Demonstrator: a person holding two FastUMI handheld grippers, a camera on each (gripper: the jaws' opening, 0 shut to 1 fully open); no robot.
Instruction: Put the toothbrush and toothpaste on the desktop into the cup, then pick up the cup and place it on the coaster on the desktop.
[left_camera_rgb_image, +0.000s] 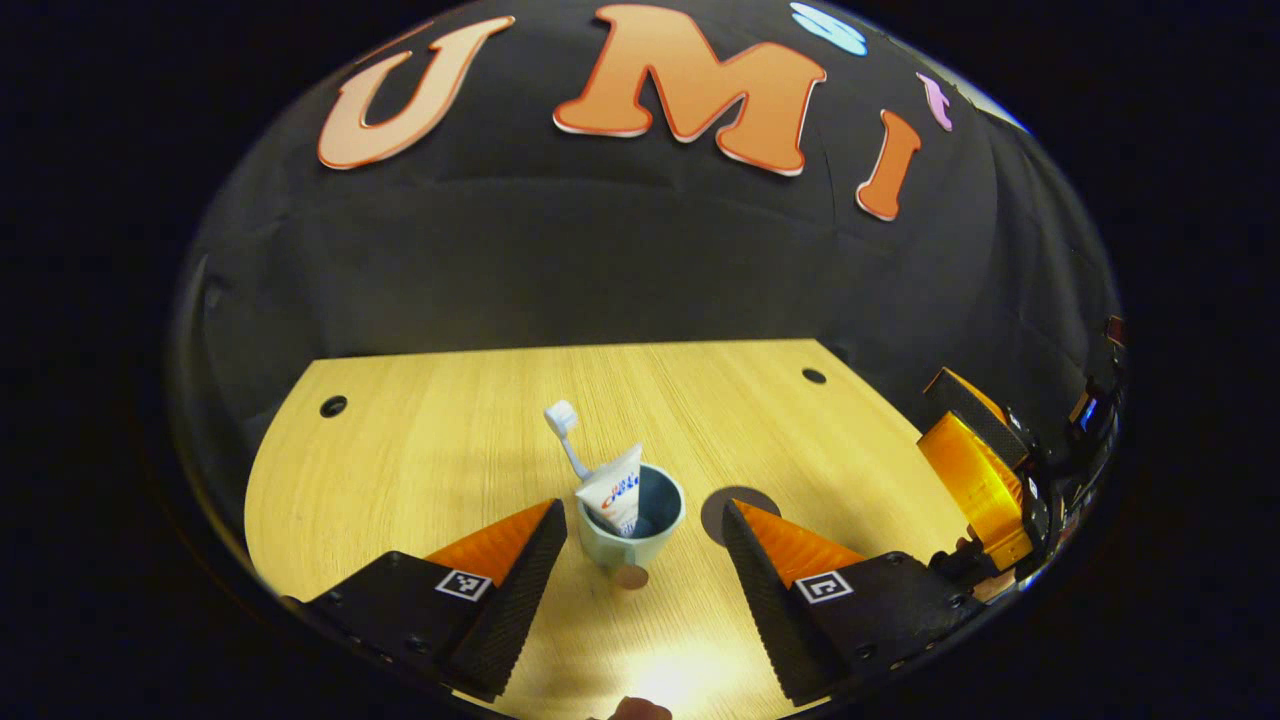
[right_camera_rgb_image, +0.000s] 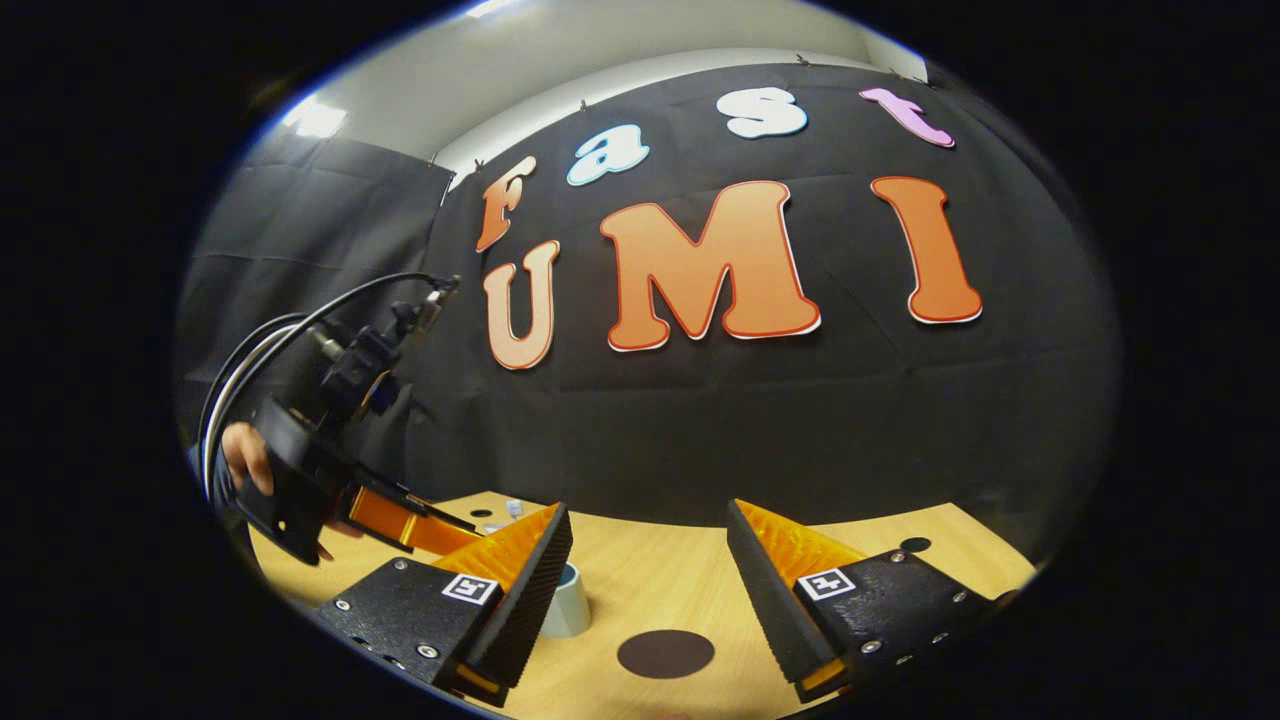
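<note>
A pale green cup (left_camera_rgb_image: 632, 525) stands upright on the light wooden desktop (left_camera_rgb_image: 450, 450), with a white toothbrush (left_camera_rgb_image: 566, 435) and a white toothpaste tube (left_camera_rgb_image: 615, 490) leaning inside it, heads up. So the loading step looks finished. Just right of the cup lies a dark round coaster (left_camera_rgb_image: 735, 505), bare, waiting to receive it. The left gripper (left_camera_rgb_image: 640, 560) hangs near and above the cup, its ridged black fingers wide apart with the cup framed between them, touching nothing; this looks like lining up to grasp it. The right gripper (right_camera_rgb_image: 648, 585) is also spread and empty, held back at the right, probably to leave room. Its view sees the coaster and part of the cup.
</note>
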